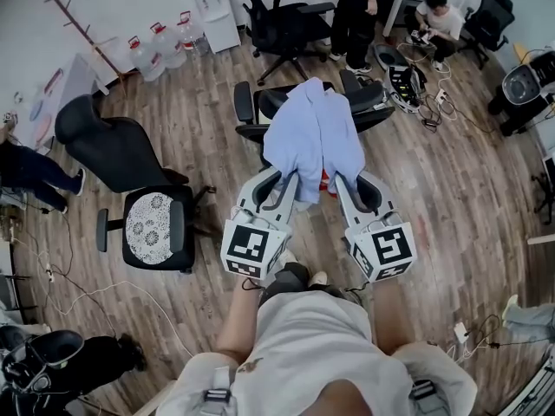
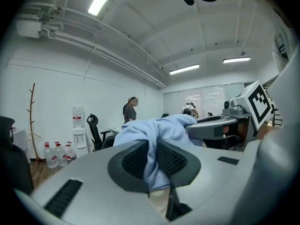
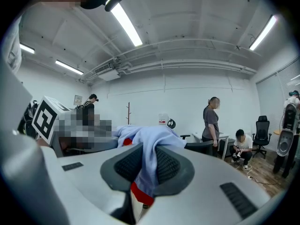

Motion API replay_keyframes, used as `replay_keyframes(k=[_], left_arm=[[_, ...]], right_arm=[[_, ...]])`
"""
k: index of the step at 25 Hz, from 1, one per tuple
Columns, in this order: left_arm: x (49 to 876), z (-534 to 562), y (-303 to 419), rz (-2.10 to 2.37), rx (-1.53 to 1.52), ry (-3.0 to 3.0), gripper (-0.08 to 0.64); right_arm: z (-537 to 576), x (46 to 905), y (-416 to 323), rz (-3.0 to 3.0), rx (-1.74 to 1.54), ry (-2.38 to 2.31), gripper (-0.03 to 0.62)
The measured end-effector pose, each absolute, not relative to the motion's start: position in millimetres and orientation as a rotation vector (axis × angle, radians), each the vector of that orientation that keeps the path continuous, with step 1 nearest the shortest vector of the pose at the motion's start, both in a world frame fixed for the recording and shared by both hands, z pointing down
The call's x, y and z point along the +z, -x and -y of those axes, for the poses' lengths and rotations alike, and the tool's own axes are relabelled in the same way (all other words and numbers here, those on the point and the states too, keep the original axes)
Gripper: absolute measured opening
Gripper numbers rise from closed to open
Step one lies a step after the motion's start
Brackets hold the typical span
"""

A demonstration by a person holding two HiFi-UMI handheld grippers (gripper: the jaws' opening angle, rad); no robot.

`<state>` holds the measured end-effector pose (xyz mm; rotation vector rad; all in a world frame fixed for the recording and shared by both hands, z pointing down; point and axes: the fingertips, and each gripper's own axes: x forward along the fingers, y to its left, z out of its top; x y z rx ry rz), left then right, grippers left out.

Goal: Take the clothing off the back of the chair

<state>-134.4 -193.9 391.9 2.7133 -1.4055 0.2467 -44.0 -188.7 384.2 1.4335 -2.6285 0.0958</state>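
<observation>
A light blue garment [image 1: 314, 137] with a red patch hangs between my two grippers, above a black office chair [image 1: 251, 104] in the head view. My left gripper [image 1: 286, 178] is shut on the garment's left edge, and the blue cloth [image 2: 152, 158] is pinched between its black pads. My right gripper [image 1: 340, 180] is shut on the right edge, where blue cloth [image 3: 146, 165] and a red strip [image 3: 140, 194] sit in the jaws. The chair's back is mostly hidden under the garment.
A second black chair with a patterned seat [image 1: 156, 224] stands at the left. More office chairs [image 1: 282, 20], water bottles [image 1: 160, 46] and a water dispenser [image 1: 212, 7] are at the back. Standing and seated people [image 1: 434, 24] are beyond, with cables [image 1: 78, 297] on the wooden floor.
</observation>
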Motion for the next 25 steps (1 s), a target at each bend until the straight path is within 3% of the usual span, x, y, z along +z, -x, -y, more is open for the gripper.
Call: replay_keyframes(k=[25], left_arm=[[384.1, 145.8, 138.0, 1.449, 0.216, -2.709, 0.064]], right_arm=[[141.1, 373.8, 50.3, 2.686, 0.067, -1.392, 0.066]])
